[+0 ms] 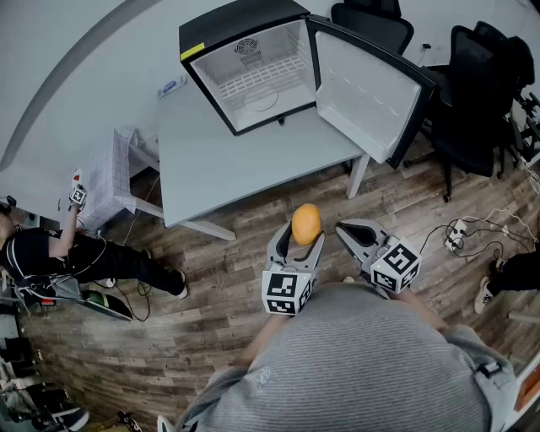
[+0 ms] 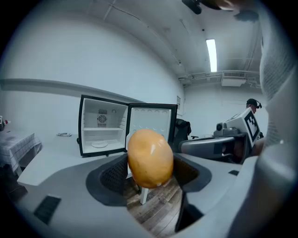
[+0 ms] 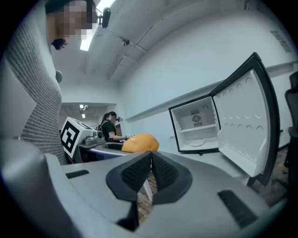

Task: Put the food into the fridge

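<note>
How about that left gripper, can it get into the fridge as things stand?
Probably yes. The fridge has its door wide open, and the table in front of it looks bare. The left gripper, holding a fruit, is over the floor short of the table, so the person would need to step closer.

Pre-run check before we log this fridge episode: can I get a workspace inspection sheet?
Surface: grey table, mostly bare.
Job's things: black mini fridge on the table, door open; orange rounded food item held over the floor.
Clutter: small flat object left of the fridge.
Grippers: left gripper jaws shut on the food; right gripper jaws shut, empty.
Cables: white cables on the wooden floor, right.
Surroundings: black office chairs, person, checked-cloth stand.
</note>
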`<move>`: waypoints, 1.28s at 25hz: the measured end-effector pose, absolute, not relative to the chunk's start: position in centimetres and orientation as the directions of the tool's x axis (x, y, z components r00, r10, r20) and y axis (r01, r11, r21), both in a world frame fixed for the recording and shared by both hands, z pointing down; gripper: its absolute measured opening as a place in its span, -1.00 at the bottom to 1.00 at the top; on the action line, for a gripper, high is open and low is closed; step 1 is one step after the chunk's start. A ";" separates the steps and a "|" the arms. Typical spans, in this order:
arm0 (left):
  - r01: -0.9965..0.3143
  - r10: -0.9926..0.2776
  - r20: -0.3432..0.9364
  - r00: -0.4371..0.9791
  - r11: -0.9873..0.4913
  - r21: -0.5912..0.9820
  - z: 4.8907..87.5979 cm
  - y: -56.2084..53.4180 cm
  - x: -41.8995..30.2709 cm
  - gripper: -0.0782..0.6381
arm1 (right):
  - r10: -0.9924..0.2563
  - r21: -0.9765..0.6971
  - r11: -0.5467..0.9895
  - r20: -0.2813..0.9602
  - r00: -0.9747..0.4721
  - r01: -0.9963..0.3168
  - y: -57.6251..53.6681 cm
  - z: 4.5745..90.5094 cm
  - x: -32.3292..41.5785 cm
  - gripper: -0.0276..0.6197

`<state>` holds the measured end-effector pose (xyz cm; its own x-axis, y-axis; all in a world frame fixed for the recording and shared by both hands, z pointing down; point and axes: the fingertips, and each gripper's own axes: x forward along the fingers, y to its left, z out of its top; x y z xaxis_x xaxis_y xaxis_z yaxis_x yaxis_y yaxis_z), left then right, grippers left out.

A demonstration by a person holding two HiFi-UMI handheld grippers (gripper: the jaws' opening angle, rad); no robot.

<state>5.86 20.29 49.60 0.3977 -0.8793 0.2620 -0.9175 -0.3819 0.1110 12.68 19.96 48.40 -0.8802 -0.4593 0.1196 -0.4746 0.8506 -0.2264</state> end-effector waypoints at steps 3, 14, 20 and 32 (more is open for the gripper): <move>-0.920 -0.882 0.261 0.392 -0.375 0.114 49.7 20.3 5.5 0.07 | -0.459 -0.224 0.851 0.123 -0.880 -0.475 20.0 48.4 12.5 -0.88; -0.924 -0.887 0.262 0.382 -0.364 0.113 49.7 20.0 4.9 0.07 | -0.436 -0.239 0.862 0.103 -0.894 -0.448 19.9 47.9 11.8 -0.87; -0.926 -0.887 0.267 0.377 -0.359 0.116 49.9 20.1 4.9 0.07 | -0.437 -0.284 0.850 0.093 -0.895 -0.445 19.5 48.2 12.0 -0.87; -0.931 -0.894 0.259 0.365 -0.348 0.110 49.7 20.1 3.7 0.07 | -0.420 -0.300 0.854 0.088 -0.903 -0.426 19.3 49.0 10.9 -0.87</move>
<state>3.66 20.06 49.70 0.3648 -0.8944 0.2587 -0.9310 -0.3479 0.1102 10.89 19.31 49.02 -0.9033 -0.4198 0.0884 -0.4260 0.8535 -0.3000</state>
